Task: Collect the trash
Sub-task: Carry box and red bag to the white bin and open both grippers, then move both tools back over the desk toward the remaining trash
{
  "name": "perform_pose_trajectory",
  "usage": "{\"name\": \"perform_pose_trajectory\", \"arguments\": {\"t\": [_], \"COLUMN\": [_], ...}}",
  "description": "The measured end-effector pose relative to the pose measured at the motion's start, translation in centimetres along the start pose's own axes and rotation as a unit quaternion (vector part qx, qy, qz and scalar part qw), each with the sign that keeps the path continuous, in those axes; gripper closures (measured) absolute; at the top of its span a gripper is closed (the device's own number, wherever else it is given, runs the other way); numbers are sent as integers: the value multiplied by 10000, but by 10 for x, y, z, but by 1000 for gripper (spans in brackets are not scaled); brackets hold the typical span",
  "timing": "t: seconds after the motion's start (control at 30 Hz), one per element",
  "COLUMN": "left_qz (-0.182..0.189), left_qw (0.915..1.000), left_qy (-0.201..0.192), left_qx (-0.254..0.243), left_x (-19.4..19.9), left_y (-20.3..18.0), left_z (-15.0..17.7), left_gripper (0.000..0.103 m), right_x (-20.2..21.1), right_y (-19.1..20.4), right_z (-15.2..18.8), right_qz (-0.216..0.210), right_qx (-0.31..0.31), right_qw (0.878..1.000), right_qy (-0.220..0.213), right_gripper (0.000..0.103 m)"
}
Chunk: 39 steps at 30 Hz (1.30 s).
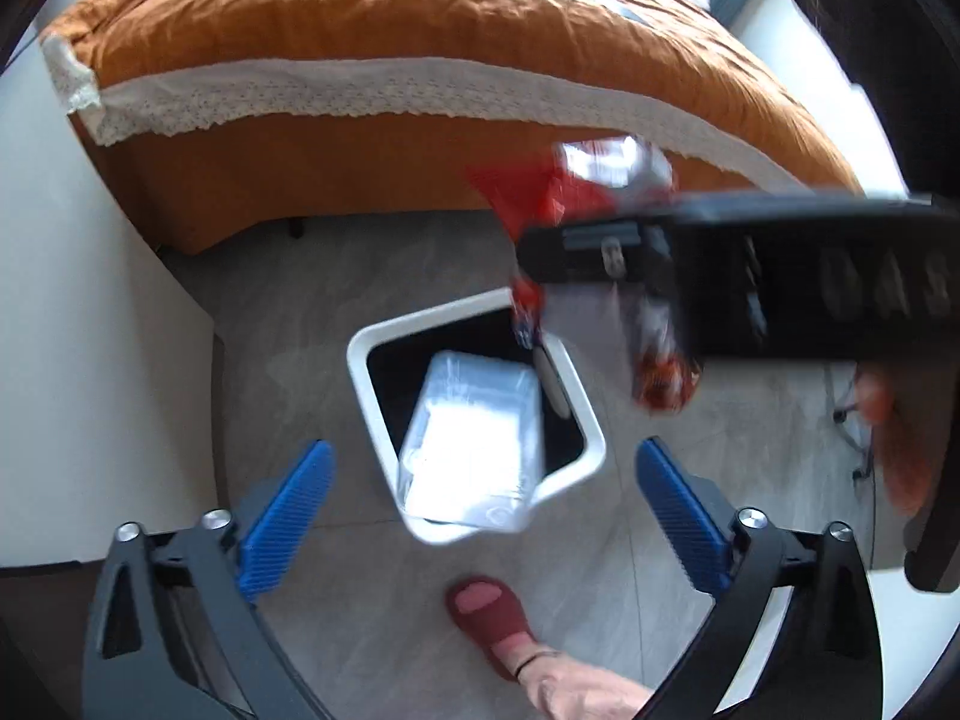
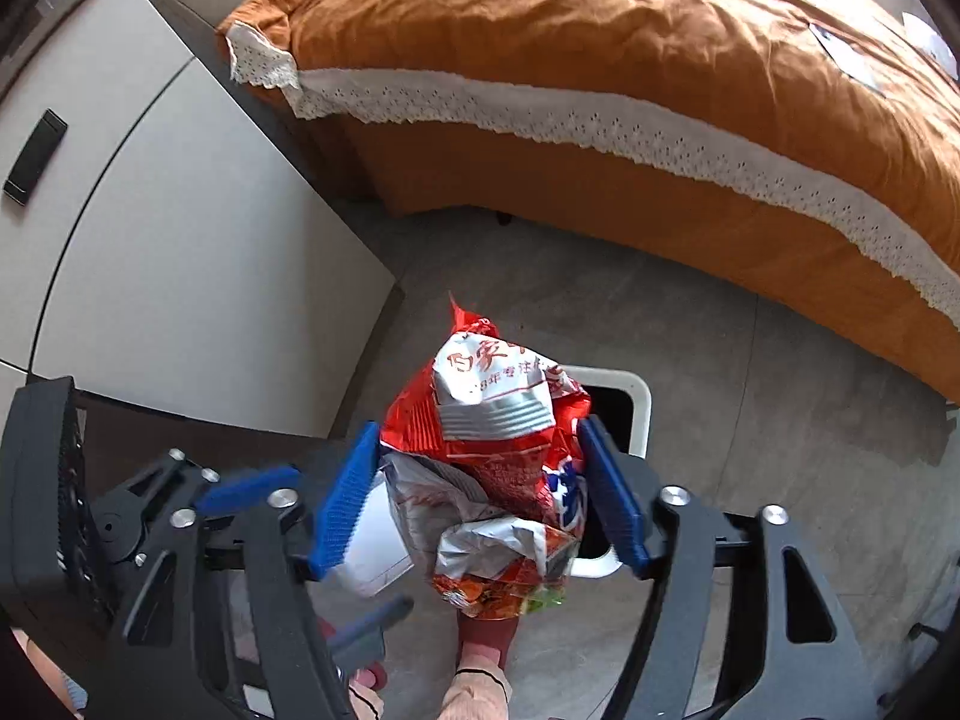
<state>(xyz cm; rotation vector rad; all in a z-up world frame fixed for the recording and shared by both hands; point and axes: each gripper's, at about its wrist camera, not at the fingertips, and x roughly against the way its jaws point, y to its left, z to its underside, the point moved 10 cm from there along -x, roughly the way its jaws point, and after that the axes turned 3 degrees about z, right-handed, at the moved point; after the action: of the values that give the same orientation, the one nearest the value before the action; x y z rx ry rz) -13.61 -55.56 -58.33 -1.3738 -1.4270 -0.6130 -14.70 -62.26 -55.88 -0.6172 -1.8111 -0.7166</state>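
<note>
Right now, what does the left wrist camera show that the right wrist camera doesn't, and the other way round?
Only the left wrist view shows the inside of the white bin, where a clear plastic container lies tilted against its rim, and the left tongs open with nothing between them.

Only the right wrist view shows the printed face of the red snack wrapper between the right tongs, and the grey cabinet.

Both show the orange bed, the grey floor, a red slipper, the wrapper and the bin.
</note>
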Motion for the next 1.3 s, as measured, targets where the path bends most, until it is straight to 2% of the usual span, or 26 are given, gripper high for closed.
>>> {"name": "perform_pose_trajectory", "arguments": {"t": [0.1,0.2,0.37,0.47,0.63,0.8,1.0,1.13,1.3], "left_qz": [-45,-131,-291,-373,-739,-1090,-1714,-2276,-2861], "left_qw": [9996,9992,9982,9972,9935,9843,9613,9360,9066], "left_qy": [126,139,54,-106,-507,-990,-1655,-2039,-2329], "left_qx": [229,346,524,639,706,976,1385,1749,2049], "left_x": [-12,-8,23,56,123,202,307,376,443], "left_y": [7,8,13,12,11,13,30,54,93], "left_z": [3,2,-7,-15,-34,-50,-60,-51,-30], "left_gripper": [5,5,5,5,5,5,5,5,5], "right_x": [-15,-11,23,54,121,195,267,302,328], "right_y": [-14,-19,-17,-8,25,74,139,197,271], "right_z": [8,9,-2,-13,-32,-56,-88,-105,-116], "right_qz": [107,151,191,166,61,-83,-543,-907,-1293], "right_qx": [-68,-95,18,143,453,1004,1658,2193,2826], "right_qw": [9998,9997,9998,9994,9960,9844,9619,9412,9128], "right_qy": [145,139,-46,-278,-762,-1440,-2104,-2406,-2650], "right_gripper": [5,4,4,5,4,4,4,5,4]}}
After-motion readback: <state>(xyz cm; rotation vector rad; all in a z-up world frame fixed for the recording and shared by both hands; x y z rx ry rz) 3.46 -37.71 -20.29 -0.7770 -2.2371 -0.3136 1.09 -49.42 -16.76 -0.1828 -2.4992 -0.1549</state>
